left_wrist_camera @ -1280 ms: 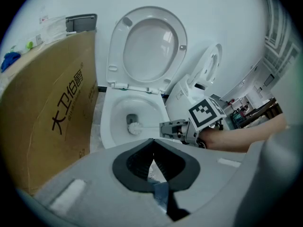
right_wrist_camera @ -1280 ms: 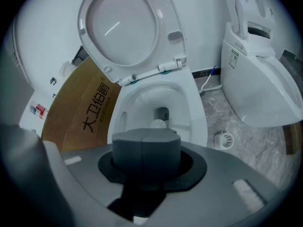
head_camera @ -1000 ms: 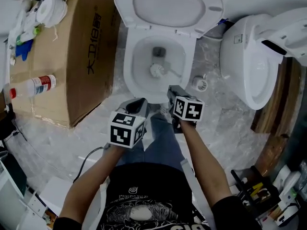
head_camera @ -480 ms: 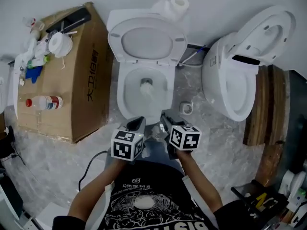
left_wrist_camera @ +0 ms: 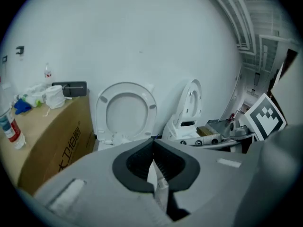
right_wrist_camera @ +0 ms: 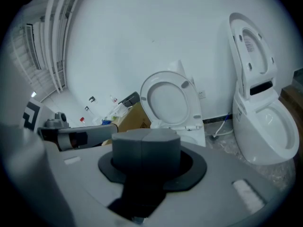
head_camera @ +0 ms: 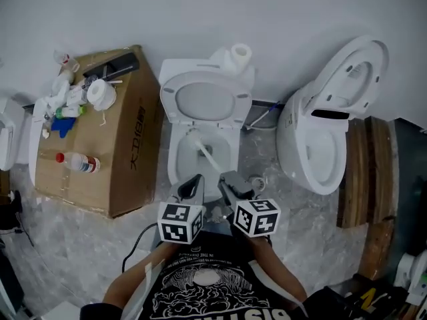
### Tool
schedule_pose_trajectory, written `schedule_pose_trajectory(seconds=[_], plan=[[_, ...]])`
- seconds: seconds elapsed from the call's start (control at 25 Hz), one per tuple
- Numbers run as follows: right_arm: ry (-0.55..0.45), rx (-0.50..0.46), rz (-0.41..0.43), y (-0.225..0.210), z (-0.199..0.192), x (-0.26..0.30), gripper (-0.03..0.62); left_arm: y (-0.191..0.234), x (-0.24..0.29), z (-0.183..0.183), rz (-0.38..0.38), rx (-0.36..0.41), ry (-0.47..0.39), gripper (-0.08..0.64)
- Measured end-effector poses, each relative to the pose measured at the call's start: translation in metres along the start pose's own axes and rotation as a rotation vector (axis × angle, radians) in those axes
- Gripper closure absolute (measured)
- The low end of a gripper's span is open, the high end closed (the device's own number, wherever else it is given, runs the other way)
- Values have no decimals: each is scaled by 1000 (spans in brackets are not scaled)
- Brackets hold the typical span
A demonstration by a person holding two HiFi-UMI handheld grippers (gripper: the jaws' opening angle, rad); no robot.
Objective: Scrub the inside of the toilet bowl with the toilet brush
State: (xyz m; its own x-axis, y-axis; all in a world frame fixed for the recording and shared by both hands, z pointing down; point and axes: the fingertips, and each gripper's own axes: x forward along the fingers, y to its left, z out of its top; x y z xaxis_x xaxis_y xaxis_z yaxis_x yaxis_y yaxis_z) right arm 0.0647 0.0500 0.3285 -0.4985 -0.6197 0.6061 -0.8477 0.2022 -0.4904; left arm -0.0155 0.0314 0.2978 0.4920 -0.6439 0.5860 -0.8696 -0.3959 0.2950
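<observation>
White porcelain fills the middle of the head view: the toilet bowl (head_camera: 172, 162) stands open against the wall, its seat and lid (head_camera: 203, 102) tipped upright. The toilet brush (head_camera: 207, 153) lies slanted inside the bowl. Its far end points to the back left, and its pale handle rises toward the near right rim, where it meets the tip of the right gripper (head_camera: 229, 181). That gripper's own view shows its jaws clenched into one solid grey block with no gap, and the handle is not visible there. The left gripper (head_camera: 194, 182) hovers just beside it over the bowl's front rim, jaws closed tip to tip. A thin white sliver shows in the slot behind the tips, and I cannot tell what it is. A cardboard box (head_camera: 127, 159) stands left of the toilet with a bottle (head_camera: 80, 162) lying on top. A second toilet (head_camera: 313, 152), lid raised, stands to the right. A paper roll (head_camera: 240, 53) sits on the cistern.
</observation>
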Motion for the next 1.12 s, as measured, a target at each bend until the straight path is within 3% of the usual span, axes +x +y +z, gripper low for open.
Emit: schedule_pose_trajectory(seconds=[0.12,0.28,1.12], plan=[[-19,-55,30,9,13,-2,442,-3,-2,11,7,24,-40,568],[-30,-106,32,11,20,-2,442,-9,4,7,-12,27,-26,568],[-10,-85,53,18,13,2,442,-10,7,-9,-26,17,36,568]])
